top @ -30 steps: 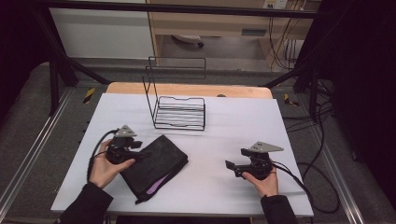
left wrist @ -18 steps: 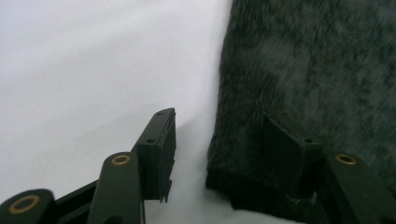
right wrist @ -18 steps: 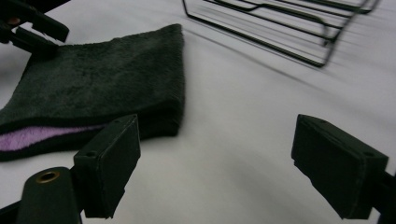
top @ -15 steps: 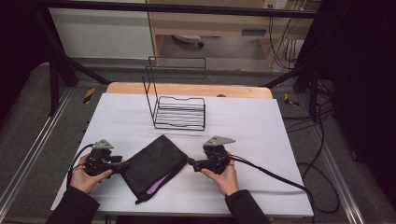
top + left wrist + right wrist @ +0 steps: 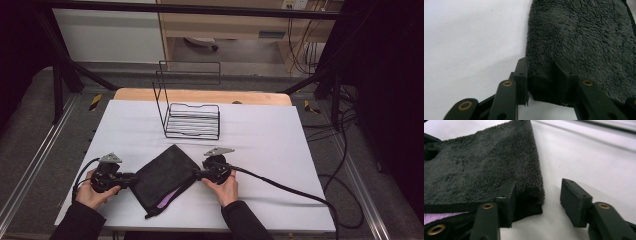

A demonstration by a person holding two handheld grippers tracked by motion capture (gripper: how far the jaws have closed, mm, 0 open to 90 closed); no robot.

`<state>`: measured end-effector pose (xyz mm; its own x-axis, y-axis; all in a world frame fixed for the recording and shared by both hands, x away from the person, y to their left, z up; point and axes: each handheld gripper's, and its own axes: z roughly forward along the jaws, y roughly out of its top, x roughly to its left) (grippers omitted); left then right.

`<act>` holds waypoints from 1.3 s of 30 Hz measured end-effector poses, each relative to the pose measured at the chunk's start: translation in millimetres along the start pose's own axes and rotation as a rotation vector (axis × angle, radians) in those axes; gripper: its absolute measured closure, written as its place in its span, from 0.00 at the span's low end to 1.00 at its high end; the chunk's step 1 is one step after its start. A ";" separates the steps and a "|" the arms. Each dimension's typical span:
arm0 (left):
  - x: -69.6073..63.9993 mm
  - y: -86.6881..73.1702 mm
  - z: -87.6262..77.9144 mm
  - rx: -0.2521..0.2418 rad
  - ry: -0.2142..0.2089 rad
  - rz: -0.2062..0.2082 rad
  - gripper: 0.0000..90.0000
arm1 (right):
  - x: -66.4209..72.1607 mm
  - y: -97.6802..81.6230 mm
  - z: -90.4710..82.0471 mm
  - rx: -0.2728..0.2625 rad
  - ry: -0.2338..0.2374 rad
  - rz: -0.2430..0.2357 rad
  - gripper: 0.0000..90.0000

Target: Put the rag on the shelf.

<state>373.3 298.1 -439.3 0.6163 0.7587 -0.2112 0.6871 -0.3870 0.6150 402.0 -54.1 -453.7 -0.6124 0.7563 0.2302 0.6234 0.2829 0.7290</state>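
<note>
1. The dark grey, fleecy folded towel (image 5: 162, 177) lies flat on the white table cover (image 5: 260, 150), near your edge, set cornerwise, with a strip of purple lining showing along its lower right side. The black wire rack (image 5: 192, 120) stands well apart, farther up the table.

2. Your left gripper (image 5: 544, 75) has just been closing and has the towel's left corner between its jaws. In the left gripper view both jaws appear to press into the pile, so you hold that corner, though thinly.

3. Your right gripper (image 5: 537, 202) has also been closing, but its jaws still stand part open. In the right gripper view one jaw rests against the towel's right corner while the other stands clear on bare table, so there is no grip yet.

4. If you lift now, only the left corner would likely rise. The towel could swing, unfold and drag across the cover.

5. If the right jaws close where they are, they may catch only the fluffy edge or the top layer. The fold would then open and the purple side spill out.

6. The left bite sits close to the corner's tip, so a sharp pull could tug it free. Seat both grippers deeper before raising.
</note>
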 end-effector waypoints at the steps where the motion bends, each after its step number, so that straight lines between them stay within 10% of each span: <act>1: 0.0 0.0 -0.1 0.002 -0.001 0.000 0.74 | 0.4 -1.3 1.4 0.000 0.005 0.001 0.57; 12: -3.6 1.1 -2.6 0.010 0.005 0.006 0.87 | 1.6 -2.2 3.4 0.013 0.075 0.049 0.85; 22: -11.6 2.5 -9.7 -0.010 -0.029 -0.029 0.91 | -4.6 13.6 -11.6 0.014 0.125 0.049 0.90; 27: -28.2 4.0 -5.2 -0.016 -0.099 -0.050 0.91 | -13.0 26.3 -23.7 0.034 0.106 0.030 0.91; 39: -87.3 1.6 17.3 -0.042 -0.096 -0.020 0.90 | -40.4 52.9 -15.9 0.070 0.040 -0.117 0.91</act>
<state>327.2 222.1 -433.1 0.6379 0.7115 -0.2947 0.6842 -0.3479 0.6409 451.9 -79.1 -414.2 -0.7009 0.6921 0.1725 0.5778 0.4091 0.7063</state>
